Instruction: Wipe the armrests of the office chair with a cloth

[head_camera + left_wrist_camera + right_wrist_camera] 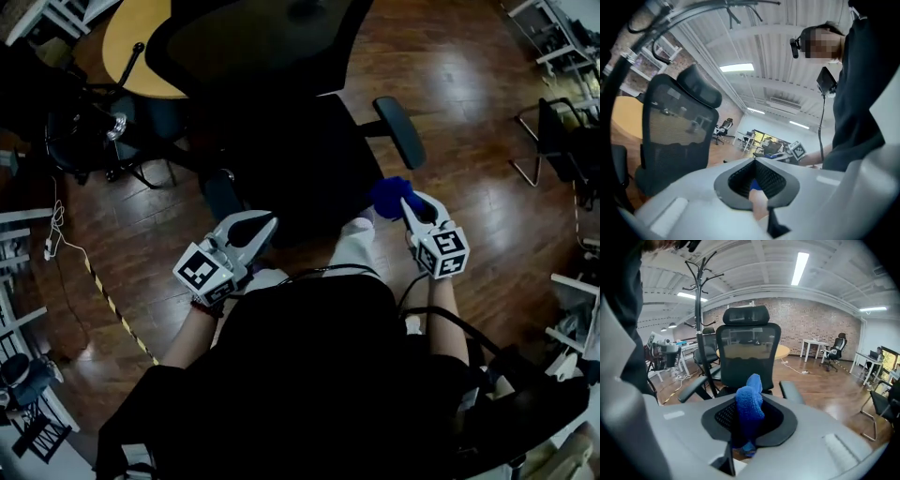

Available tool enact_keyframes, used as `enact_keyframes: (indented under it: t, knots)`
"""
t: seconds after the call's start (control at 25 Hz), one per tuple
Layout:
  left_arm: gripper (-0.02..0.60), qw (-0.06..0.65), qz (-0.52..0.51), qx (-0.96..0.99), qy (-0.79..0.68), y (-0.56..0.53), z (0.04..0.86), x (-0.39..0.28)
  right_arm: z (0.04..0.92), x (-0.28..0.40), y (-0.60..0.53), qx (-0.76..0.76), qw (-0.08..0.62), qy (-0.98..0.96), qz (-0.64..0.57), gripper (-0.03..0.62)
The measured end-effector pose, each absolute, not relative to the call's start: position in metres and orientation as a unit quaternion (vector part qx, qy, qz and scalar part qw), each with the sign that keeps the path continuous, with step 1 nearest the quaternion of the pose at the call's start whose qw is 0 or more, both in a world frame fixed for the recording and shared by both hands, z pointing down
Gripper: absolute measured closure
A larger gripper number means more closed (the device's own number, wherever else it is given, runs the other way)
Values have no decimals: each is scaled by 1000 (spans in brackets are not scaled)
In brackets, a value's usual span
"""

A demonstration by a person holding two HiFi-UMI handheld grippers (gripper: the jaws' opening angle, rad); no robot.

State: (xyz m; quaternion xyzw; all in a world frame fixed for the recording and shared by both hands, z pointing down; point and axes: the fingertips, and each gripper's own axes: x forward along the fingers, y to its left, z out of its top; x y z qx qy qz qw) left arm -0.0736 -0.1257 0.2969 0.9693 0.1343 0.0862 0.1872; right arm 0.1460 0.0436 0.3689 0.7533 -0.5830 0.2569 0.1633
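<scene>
Wiping judged not yet begun: right gripper (407,202) pinches cloth (388,195) below centre-right armrest (400,131), not touching; left gripper (264,225) pressed together, empty; both sides remain.

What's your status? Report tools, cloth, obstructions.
Left tool shut, empty. Right tool shut on blue cloth. Cloth short of armrest. Nothing between them.

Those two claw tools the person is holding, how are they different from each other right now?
The right gripper is clamped on a blue cloth; the left gripper has its jaws together with nothing between them. In the head view the right gripper sits near the chair's right armrest, the left gripper near the left armrest. Both are white, carry a marker cube and point toward the office chair.
</scene>
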Motion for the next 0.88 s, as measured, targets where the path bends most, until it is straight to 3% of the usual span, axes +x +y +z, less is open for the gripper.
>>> enact_keyframes:
  t: [0.12, 0.32, 0.4, 0.88]
  knots:
    - [575, 153, 121, 969, 151, -97, 323, 2, 390, 218, 60, 743, 190, -587, 258, 522]
    - [575, 244, 96, 965, 24, -81, 332, 116, 459, 321, 76, 665, 287, -627, 288, 522]
    - [575, 246, 101, 964, -1, -73, 329, 142, 488, 336, 74, 619, 320, -648, 306, 522]
    - [575, 241, 113, 957, -113, -95, 327, 141, 518, 353, 31, 538, 365, -712, 266, 520]
